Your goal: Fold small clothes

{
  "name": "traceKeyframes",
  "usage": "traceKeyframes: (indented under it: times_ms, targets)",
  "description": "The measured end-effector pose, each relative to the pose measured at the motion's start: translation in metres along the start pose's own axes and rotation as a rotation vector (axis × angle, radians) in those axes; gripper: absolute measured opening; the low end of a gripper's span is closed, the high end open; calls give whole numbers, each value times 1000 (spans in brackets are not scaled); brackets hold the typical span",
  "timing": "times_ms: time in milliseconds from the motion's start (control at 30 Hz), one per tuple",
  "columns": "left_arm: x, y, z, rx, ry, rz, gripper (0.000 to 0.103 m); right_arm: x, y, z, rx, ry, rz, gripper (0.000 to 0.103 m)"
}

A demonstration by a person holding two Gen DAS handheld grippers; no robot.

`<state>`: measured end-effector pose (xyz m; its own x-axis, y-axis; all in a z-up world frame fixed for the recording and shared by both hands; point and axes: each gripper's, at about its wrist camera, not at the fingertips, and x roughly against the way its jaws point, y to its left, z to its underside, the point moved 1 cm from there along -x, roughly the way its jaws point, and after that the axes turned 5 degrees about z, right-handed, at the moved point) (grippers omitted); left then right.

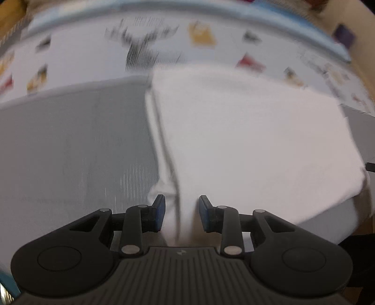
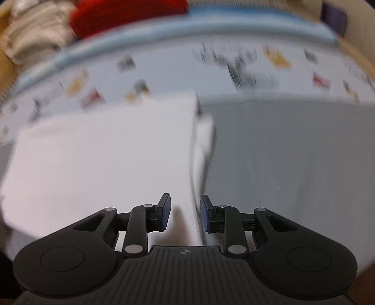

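Risk first: could drag or flip the fresh fold open if a pad snags the layered edge on the way off — both views blurred, so hands judged to be mid-move, and light cloth of this kind likely slides easily over the smooth mat. Could also leave the 2 side edges uneven, since each gripper sits right at one. White garment (image 1: 246, 140), folded into a flat rectangle, lying on a grey mat (image 1: 70, 145) atop a surface with a printed, blue-edged cover (image 1: 93, 58). Left gripper (image 1: 180, 212) partly open, narrow gap, straddling the garment's left edge where stacked layers show; cloth passing under and between the blue pads (image 1: 160, 211) but not pinched. Right gripper (image 2: 184, 213) likewise partly open, nothing clamped, poised over the right edge of the same garment (image 2: 105, 152), grey mat (image 2: 293, 164) beyond it. Red cloth (image 2: 126, 14) and a pale bundle (image 2: 35, 30) well apart at the far side — too blurred to name further.
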<state>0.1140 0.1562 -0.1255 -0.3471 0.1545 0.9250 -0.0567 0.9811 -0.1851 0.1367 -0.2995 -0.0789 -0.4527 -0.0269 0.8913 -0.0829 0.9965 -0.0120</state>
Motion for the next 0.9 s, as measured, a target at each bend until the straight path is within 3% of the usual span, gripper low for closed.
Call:
traceKeyframes:
  times_ms: [167,267,333,400,600,700,800,900]
  targets:
    - [-9,1,3,-29,28,16,33,-18,1,7,34,76,21,29]
    - [-15,1,9,-73,60,-6,7,-24,5,13,76,111,24,27]
    - [-16,1,12,-86,63,-13,6,-27,6,15,91,131,8,7]
    - [-15,1,14,-88,64,-19,6,-27,9,17,109,129,5,5]
    - [-13,2,16,-82,81,-37,11,-24,6,20,103,124,25,5]
    - [-3,6,14,-57,35,-13,15,-20,6,19,104,108,36,9]
    - [10,7,9,-37,-30,47,15,-5,2,13,69,37,38,18]
    - [10,1,6,-46,-37,86,15,3,3,10,67,-34,43,18]
